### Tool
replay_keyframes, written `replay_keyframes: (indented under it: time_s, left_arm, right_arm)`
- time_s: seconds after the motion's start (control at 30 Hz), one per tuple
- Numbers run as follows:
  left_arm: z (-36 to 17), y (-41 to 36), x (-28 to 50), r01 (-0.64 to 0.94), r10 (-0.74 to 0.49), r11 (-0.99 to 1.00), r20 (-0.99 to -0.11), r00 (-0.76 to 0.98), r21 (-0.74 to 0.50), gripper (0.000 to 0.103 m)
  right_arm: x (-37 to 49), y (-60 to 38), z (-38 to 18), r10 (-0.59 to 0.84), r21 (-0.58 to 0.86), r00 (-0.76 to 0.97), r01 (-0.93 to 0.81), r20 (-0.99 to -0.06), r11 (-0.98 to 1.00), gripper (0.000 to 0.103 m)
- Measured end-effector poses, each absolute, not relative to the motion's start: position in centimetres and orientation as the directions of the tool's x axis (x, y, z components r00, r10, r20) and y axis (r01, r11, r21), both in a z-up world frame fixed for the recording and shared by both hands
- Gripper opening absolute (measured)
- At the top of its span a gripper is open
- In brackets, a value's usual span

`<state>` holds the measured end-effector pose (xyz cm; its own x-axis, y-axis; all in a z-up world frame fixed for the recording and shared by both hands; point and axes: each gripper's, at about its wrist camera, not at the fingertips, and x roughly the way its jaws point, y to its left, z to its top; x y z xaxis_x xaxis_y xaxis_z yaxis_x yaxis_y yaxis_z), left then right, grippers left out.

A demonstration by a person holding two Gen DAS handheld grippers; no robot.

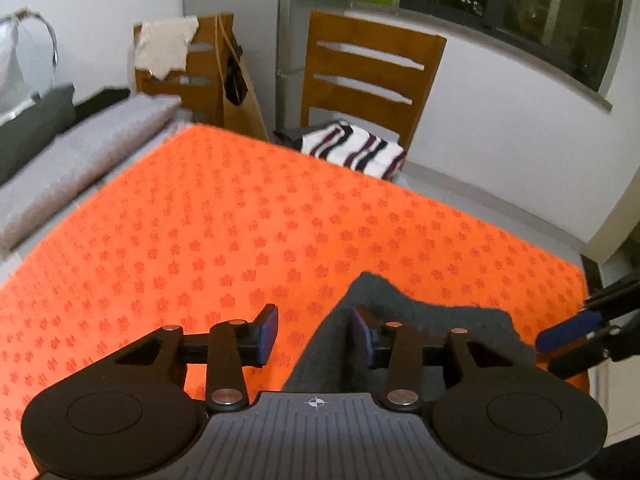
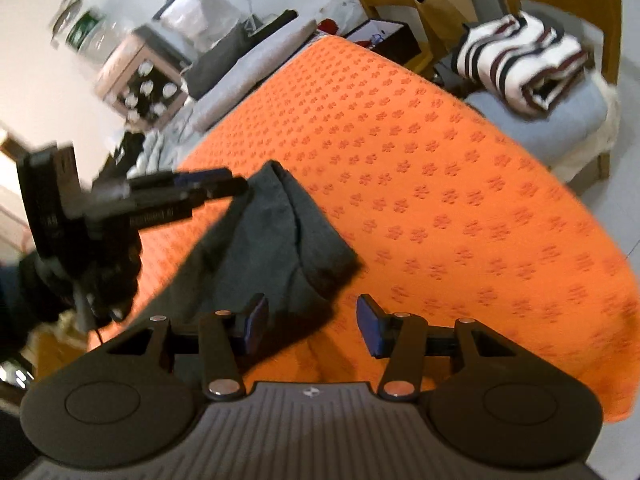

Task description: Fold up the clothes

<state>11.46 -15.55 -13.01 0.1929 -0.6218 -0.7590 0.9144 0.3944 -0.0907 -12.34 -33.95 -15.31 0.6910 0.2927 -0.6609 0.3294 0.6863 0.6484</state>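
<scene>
A dark grey garment point(image 1: 424, 314) lies crumpled and partly folded near the front edge of the orange patterned tablecloth point(image 1: 200, 220). My left gripper point(image 1: 315, 332) stands open just above it; the garment's left edge runs between the pads and passes under the right finger, and neither pad presses on it. In the right wrist view the same garment point(image 2: 288, 232) spreads ahead of my right gripper point(image 2: 314, 324), which is open over its near corner and the orange tablecloth point(image 2: 440, 160). The left gripper point(image 2: 234, 184) reaches in from the left over the garment's far tip. The right gripper point(image 1: 560, 346) shows at the right edge.
A folded striped garment point(image 1: 352, 148) rests on the seat of a wooden chair point(image 1: 372, 76) beyond the table's far edge. A grey cushioned bench point(image 1: 80, 152) runs along the left side. A second chair with a pale cloth point(image 1: 164, 48) and a paper bag point(image 1: 240, 92) stand behind.
</scene>
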Motion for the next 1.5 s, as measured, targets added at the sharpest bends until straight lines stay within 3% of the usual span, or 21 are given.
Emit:
replay_keyframes:
  time_s: [0.2,0.27,0.33,0.37,0.57,0.9,1.17,1.27,1.33,1.5]
  left_arm:
    - [-14.7,-15.9,11.7,0.923,-0.598,0.339,-0.799,0.063,-0.181,0.044]
    - [-15.0,-15.9,11.4,0.932,-0.595,0.32,-0.802,0.059,-0.169,0.036]
    - [-14.9,-15.7,11.4,0.934,-0.604,0.316,-0.795,0.061,-0.168,0.009]
    - [-14.7,-15.5,11.5,0.93,-0.614,0.319,-0.787,0.057,-0.182,0.008]
    - [-11.1,-15.7,11.6,0.913,-0.705,0.335,-0.705,0.078,-0.234,0.007]
    - [-8.2,-22.7,12.1,0.928,-0.771,0.277,-0.634,0.059,-0.25,0.007]
    - [-12.8,-28.0,12.1,0.937,-0.706,0.276,-0.707,0.045,-0.215,0.008]
    - [-14.1,-28.2,12.6,0.924,-0.677,0.306,-0.735,0.042,-0.228,0.014]
    - [-14.2,-27.8,13.5,0.903,-0.67,0.337,-0.742,0.032,-0.265,0.026]
    - [-12.1,-24.7,14.9,0.86,-0.689,0.422,-0.718,0.099,-0.287,0.04]
  right_arm:
    - [-11.2,-33.8,-17.0,0.343,0.73,0.697,0.378,-0.629,0.57,0.055]
    - [-10.8,-33.6,-17.6,0.355,0.74,0.69,0.396,-0.631,0.544,0.044]
    - [-10.6,-33.6,-18.1,0.359,0.75,0.691,0.411,-0.627,0.518,0.028]
    - [-10.7,-33.7,-18.3,0.354,0.757,0.699,0.416,-0.621,0.504,0.011]
    - [-11.4,-34.4,-16.9,0.287,0.771,0.761,0.402,-0.582,0.494,0.008]
    - [-12.9,-40.4,-13.3,0.138,0.737,0.821,0.407,-0.555,0.539,0.008]
    - [-12.9,-44.7,-16.0,0.119,0.684,0.768,0.474,-0.629,0.555,0.009]
    - [-12.4,-45.0,-17.4,0.13,0.661,0.74,0.488,-0.66,0.57,0.01]
    - [-12.0,-44.7,-17.8,0.127,0.641,0.723,0.499,-0.679,0.583,0.016]
    - [-12.0,-44.6,-16.8,0.067,0.559,0.69,0.523,-0.721,0.643,0.052]
